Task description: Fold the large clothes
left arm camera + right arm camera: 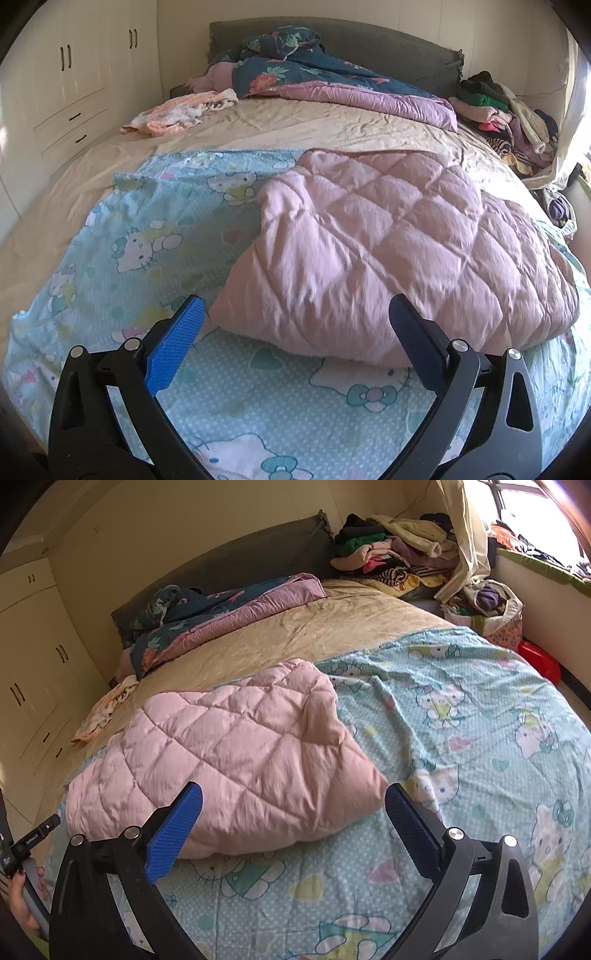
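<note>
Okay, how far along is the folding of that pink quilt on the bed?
Done: the pink quilt lies folded into a thick bundle on the cartoon-cat sheet. In hand: nothing; the left gripper and right gripper are open and empty. Left: the clothes pile by the headboard looks unfolded.

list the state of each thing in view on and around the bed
left hand-held gripper: open, holding nothing
right hand-held gripper: open, holding nothing
pink quilted blanket: folded over, lying on the cartoon sheet
cartoon sheet: spread flat, wrinkled
floral duvet: bunched up at the headboard
orange-and-white garment: crumpled on the bed
clothes pile: heaped, unfolded
wardrobe doors: shut
</note>
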Demonstrator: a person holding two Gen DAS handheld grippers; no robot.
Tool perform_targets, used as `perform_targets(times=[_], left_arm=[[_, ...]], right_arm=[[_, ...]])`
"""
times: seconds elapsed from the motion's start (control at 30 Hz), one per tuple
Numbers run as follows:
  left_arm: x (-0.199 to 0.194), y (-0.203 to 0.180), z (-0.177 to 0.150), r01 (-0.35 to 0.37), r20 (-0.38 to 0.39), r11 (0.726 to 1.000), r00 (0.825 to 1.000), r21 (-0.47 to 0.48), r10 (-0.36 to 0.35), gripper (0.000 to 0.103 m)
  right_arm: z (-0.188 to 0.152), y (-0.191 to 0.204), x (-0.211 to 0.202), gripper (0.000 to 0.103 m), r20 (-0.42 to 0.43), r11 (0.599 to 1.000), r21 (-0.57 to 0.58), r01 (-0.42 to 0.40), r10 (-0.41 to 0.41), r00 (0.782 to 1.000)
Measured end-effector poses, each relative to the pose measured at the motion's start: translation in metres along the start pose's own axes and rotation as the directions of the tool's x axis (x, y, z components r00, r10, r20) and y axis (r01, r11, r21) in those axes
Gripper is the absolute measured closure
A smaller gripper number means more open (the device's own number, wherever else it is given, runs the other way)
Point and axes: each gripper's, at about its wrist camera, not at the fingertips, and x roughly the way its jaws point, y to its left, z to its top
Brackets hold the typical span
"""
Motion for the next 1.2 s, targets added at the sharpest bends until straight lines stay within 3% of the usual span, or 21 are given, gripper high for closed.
perform_targets(times=[0.27, 0.43, 0.57, 0.67, 0.97, 1.2], left_arm=[[0.005, 0.000, -0.018, 0.002, -0.030, 1.000, 1.000, -0.022, -0.003, 0.009], [0.017, 0.009, -0.031, 0.055, -0.083, 0.991, 0.994, -0.125, -0.066, 0.009], [0.034, 0.022, -0.040, 0.104, -0.136, 0.962, 0.980, -0.252, -0.142, 0.009], [0.045, 0.031, -0.043, 0.147, -0.149, 0.922, 0.966, -0.357, -0.212, 0.009], [0.075, 0.031, -0.035, 0.243, -0.107, 0.815, 0.932, -0.526, -0.347, 0.010], [0.100, 0.023, -0.024, 0.250, -0.098, 0.792, 0.927, -0.557, -0.361, 0.008]], right_arm=[[-0.017, -0.002, 0.007, 0.004, -0.037, 0.999, 0.031, 0.010, -0.009, 0.999], [-0.023, -0.010, 0.017, 0.004, -0.067, 0.995, 0.094, 0.034, -0.027, 0.997], [-0.025, -0.017, 0.029, 0.004, -0.096, 0.987, 0.154, 0.051, -0.037, 0.995], [-0.026, -0.022, 0.040, 0.004, -0.118, 0.977, 0.209, 0.039, -0.014, 0.993], [-0.022, -0.036, 0.077, 0.004, -0.141, 0.928, 0.373, 0.011, 0.045, 0.989], [-0.020, -0.035, 0.104, 0.004, -0.145, 0.922, 0.387, -0.011, 0.073, 0.987]])
